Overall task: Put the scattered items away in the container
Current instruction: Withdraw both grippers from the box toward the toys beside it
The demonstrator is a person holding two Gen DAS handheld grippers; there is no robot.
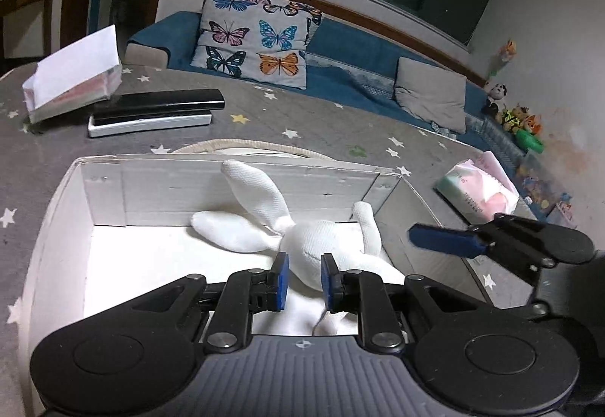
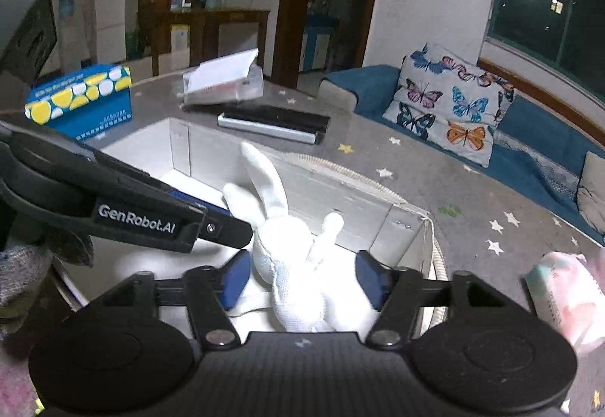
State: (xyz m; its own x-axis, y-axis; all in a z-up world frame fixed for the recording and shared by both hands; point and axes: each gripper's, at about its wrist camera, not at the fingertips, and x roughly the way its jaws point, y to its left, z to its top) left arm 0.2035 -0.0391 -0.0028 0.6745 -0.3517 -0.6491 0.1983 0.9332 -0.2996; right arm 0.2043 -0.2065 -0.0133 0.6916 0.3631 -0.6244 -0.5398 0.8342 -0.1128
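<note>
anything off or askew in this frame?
Nothing damaged or spilled. The white plush rabbit lies sprawled in the white box, one ear propped against the far wall. Still loose on the table: tissue pack and two remotes. Both grippers, left and right, are open over the box.

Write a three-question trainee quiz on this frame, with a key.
1. True or false: the rabbit lies inside the box.
2. Which item lies outside the box, right of it in the left wrist view? A) tissue pack B) mug C) shoe
3. Fill in: the fingers of the right gripper stand ____ on either side of the rabbit.

Key: 1 true; 2 A; 3 open. In the left wrist view the left gripper is over the rabbit too, with a narrow gap between its fingers; whether they pinch the toy cannot be told.
</note>
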